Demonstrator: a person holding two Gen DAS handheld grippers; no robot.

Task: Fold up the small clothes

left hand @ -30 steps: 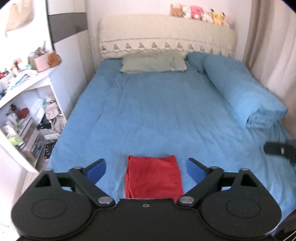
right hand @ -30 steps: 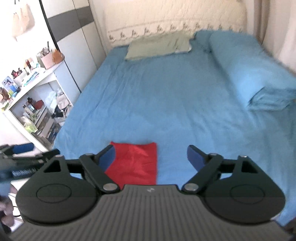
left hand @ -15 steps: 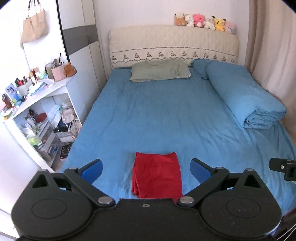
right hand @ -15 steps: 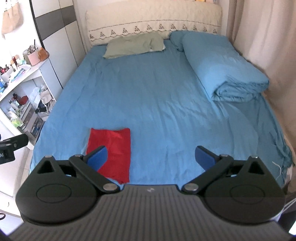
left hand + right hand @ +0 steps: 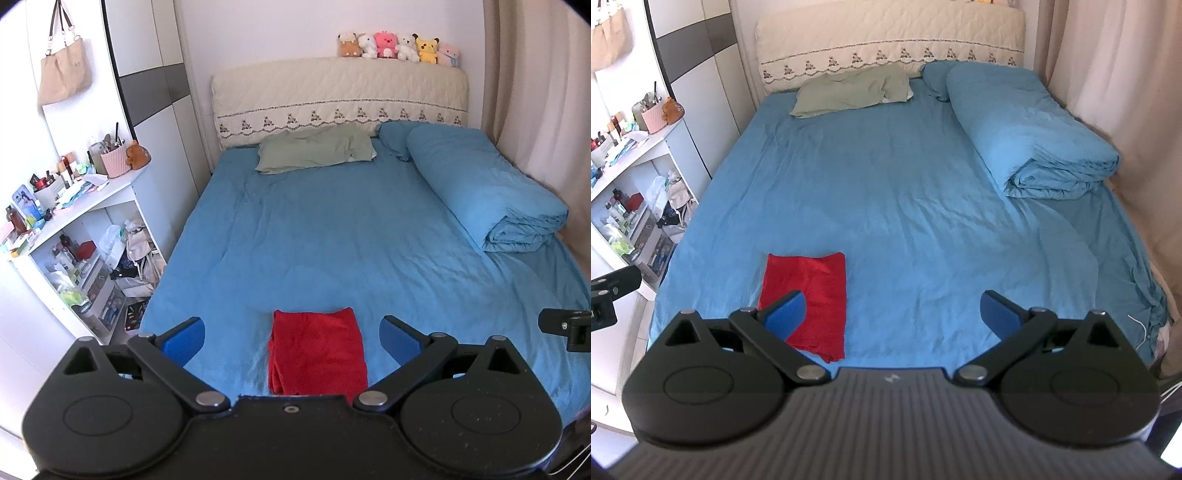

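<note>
A folded red cloth (image 5: 317, 350) lies flat on the blue bed sheet (image 5: 332, 240) near the foot of the bed. It also shows in the right wrist view (image 5: 812, 291). My left gripper (image 5: 291, 338) is open and empty, held back above the cloth, which lies between its blue fingers. My right gripper (image 5: 894, 312) is open and empty, to the right of the cloth; its left finger (image 5: 785, 314) overlaps the cloth's near corner in view.
A rolled blue duvet (image 5: 480, 192) lies along the bed's right side. A green pillow (image 5: 314, 151) lies by the headboard. A cluttered white shelf (image 5: 74, 236) stands left of the bed. Curtains (image 5: 1108, 74) hang at the right.
Both grippers have pulled back and up from the bed, so more of the room shows. The red cloth stays folded in place. Both grippers stay open.
</note>
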